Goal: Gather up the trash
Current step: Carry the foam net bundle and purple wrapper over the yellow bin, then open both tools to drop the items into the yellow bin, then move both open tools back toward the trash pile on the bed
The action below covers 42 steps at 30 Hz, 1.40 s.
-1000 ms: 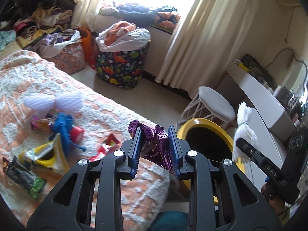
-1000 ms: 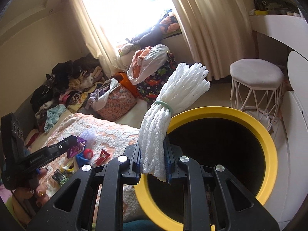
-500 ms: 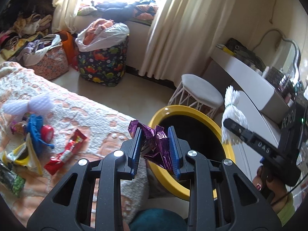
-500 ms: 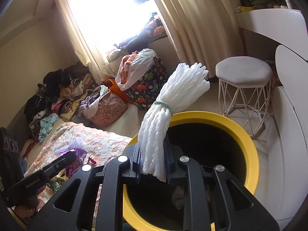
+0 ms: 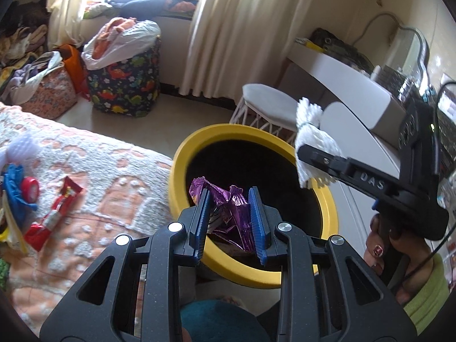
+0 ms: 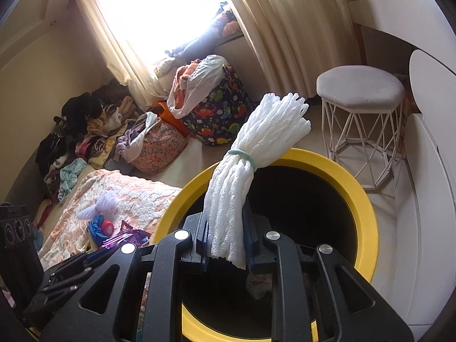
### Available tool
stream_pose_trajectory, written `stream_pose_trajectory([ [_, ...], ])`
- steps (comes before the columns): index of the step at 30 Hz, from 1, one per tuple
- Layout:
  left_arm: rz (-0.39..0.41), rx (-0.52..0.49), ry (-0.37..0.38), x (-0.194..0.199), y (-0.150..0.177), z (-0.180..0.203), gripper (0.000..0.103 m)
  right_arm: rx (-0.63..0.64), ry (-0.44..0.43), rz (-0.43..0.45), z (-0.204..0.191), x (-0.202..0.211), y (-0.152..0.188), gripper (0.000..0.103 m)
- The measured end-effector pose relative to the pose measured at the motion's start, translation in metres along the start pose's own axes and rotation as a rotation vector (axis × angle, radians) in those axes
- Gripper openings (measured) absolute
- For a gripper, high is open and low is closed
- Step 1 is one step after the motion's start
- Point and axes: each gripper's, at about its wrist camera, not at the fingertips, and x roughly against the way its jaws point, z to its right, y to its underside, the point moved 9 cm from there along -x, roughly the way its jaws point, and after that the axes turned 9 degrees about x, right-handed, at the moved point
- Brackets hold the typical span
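A: While the left gripper [image 5: 229, 212] hangs over the yellow bin [image 5: 182, 154], what do its jaws grasp?
B: A crumpled purple wrapper [image 5: 230, 213], clamped between the blue pads.
A: And the right gripper [image 6: 225, 240]?
B: Its jaws are clenched on a banded white foam-net bundle [image 6: 242, 171], above the bin's opening. Red wrapper [image 5: 52, 215] lies on the bed [image 5: 114, 165].

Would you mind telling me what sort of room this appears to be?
Most likely a lived-in bedroom: a bed with a tufted cover, piled clothes near the curtained window, and a white stool.
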Motion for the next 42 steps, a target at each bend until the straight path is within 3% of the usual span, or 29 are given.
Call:
stream_pose_trajectory([
  [11,-0.067,-0.066,0.041,-0.032,0.015,0.022,0.025,-0.133,-0.055,-0.035,0.025,-0.005,0.009,0.021],
  [13,-0.069,-0.066,0.038,-0.035,0.015,0.022,0.033,-0.149,-0.059,-0.03,0.028,-0.005,0.008,0.031],
  [15,-0.067,-0.055,0.039,-0.036,0.016,0.02,0.048,-0.163,-0.052,-0.023,0.031,-0.003,0.007,0.048],
  [16,-0.065,-0.046,0.036,-0.036,0.015,0.017,0.053,-0.164,-0.051,-0.018,0.032,-0.002,0.006,0.049],
  [18,-0.053,-0.022,0.025,-0.033,0.013,0.01,0.079,-0.16,-0.041,-0.011,0.032,0.0,0.004,0.055],
  [20,-0.034,0.013,0.017,-0.027,0.011,0.002,0.091,-0.156,-0.036,-0.002,0.031,0.001,0.002,0.062],
  [27,0.027,0.065,-0.04,-0.006,0.001,-0.021,0.092,-0.11,0.0,0.022,0.021,0.004,-0.002,0.074],
  [42,0.155,0.078,-0.132,0.046,-0.016,-0.055,0.092,0.022,-0.003,0.085,-0.028,0.008,-0.012,0.078],
])
